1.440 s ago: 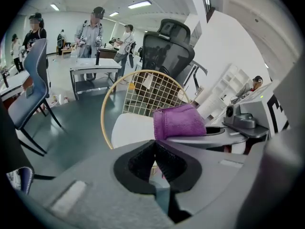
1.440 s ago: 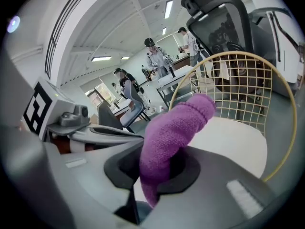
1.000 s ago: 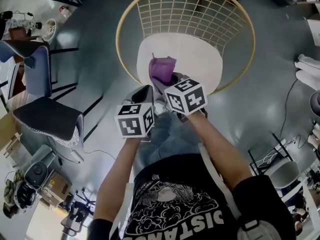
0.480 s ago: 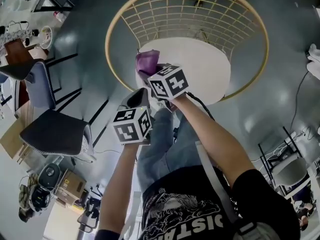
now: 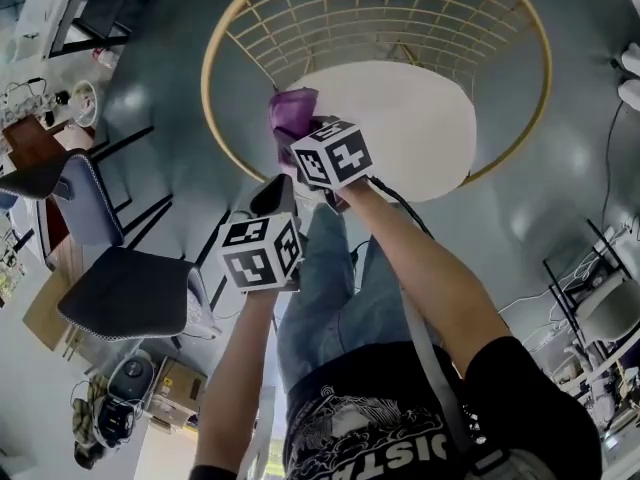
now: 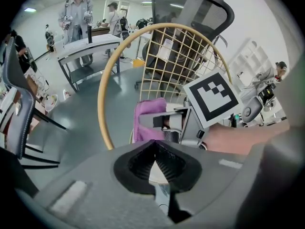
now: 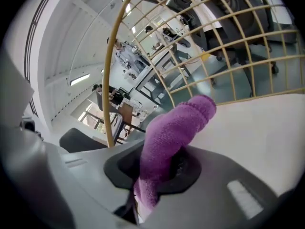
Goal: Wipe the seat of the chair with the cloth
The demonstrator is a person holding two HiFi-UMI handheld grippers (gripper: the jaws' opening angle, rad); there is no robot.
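The right gripper (image 7: 162, 171) squeezes the purple cloth (image 7: 177, 127) over the chair's white seat (image 5: 405, 118), ready to rub. The left gripper (image 6: 155, 157) is pinched closed on nothing and hangs back, out of the way.

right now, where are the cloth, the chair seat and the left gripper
cloth (image 7: 177, 125), right gripper view, on the purple fold sticking up.
chair seat (image 5: 410, 118), head view, on its bare white middle.
left gripper (image 6: 155, 146), left gripper view, where its fingers close together.

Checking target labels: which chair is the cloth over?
The gold wire chair with the round white seat; the right tongs hold the purple cloth at its left edge. The dark padded chair stands apart, lower left.
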